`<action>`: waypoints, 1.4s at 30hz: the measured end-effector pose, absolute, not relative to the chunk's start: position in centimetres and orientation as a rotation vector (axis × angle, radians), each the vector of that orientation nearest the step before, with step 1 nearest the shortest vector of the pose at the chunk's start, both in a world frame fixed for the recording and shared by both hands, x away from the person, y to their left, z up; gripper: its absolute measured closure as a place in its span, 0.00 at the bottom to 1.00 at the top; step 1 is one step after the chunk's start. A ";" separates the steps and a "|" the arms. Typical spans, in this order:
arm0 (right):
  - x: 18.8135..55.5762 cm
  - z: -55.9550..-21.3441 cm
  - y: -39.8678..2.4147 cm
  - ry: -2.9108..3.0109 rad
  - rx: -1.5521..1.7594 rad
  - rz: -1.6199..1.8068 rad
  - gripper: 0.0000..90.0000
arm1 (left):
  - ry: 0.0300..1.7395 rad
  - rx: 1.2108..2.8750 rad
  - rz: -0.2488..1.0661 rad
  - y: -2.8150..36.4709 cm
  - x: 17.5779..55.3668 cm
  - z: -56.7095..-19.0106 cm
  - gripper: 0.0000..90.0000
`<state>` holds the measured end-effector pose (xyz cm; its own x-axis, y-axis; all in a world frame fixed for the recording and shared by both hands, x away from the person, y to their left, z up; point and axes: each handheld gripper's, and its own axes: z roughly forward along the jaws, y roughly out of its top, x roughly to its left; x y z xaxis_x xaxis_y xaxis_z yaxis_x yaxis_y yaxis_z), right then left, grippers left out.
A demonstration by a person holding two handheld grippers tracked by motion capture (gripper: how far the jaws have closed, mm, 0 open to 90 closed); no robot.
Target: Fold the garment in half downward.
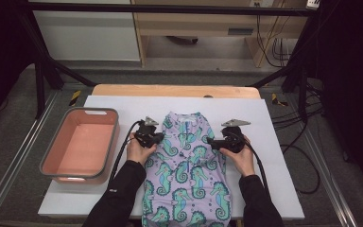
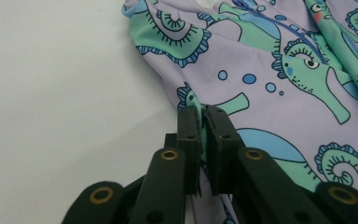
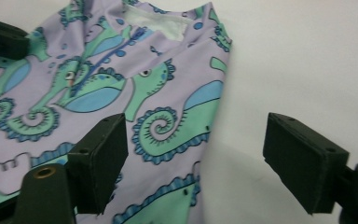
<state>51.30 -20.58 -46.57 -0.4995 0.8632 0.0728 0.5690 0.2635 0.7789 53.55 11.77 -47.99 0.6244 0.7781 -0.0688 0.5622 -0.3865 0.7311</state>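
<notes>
A lilac garment [image 1: 189,165] printed with green and blue seahorses lies flat on the white sheet [image 1: 274,137], collar away from me, its lower end hanging over the near edge. My left gripper [image 1: 157,138] is at its left edge near the shoulder. In the left gripper view its jaws [image 2: 204,116] are shut on a fold of the garment [image 2: 270,93]. My right gripper [image 1: 213,142] is at the garment's right edge. In the right gripper view it [image 3: 198,140] stands open, one jaw over the cloth [image 3: 121,84], the other over bare sheet [image 3: 307,56].
A pink tub with a grey rim [image 1: 52,142] stands on the left of the sheet, nothing in it. The wooden table edge [image 1: 170,90] shows behind the sheet. A black frame and cables [image 1: 293,118] lie to the right of the table.
</notes>
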 end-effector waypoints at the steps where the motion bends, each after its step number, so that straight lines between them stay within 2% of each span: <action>1: 51.5 -46.7 -20.7 2.170 1.310 1.098 0.28 | 1.046 2.100 0.370 11.8 53.5 -48.0 0.93; 9: 53.0 -47.7 -21.1 2.163 1.314 1.107 0.46 | 1.048 2.096 0.361 11.8 53.6 -48.0 0.93; 14: 53.7 -48.0 -20.8 2.212 1.304 1.090 0.50 | 1.048 2.095 0.362 11.9 53.6 -48.0 0.94; 23: 54.2 -48.3 -20.1 2.232 1.284 1.067 0.65 | 1.047 2.093 0.363 11.9 53.6 -48.0 0.94; 33: 53.9 -48.1 -19.6 2.285 1.279 1.068 0.91 | 1.064 2.083 0.340 12.0 53.7 -48.0 0.94; 42: 53.8 -47.4 -19.7 2.252 1.288 1.087 0.95 | 1.086 2.026 0.300 12.3 53.9 -47.0 0.96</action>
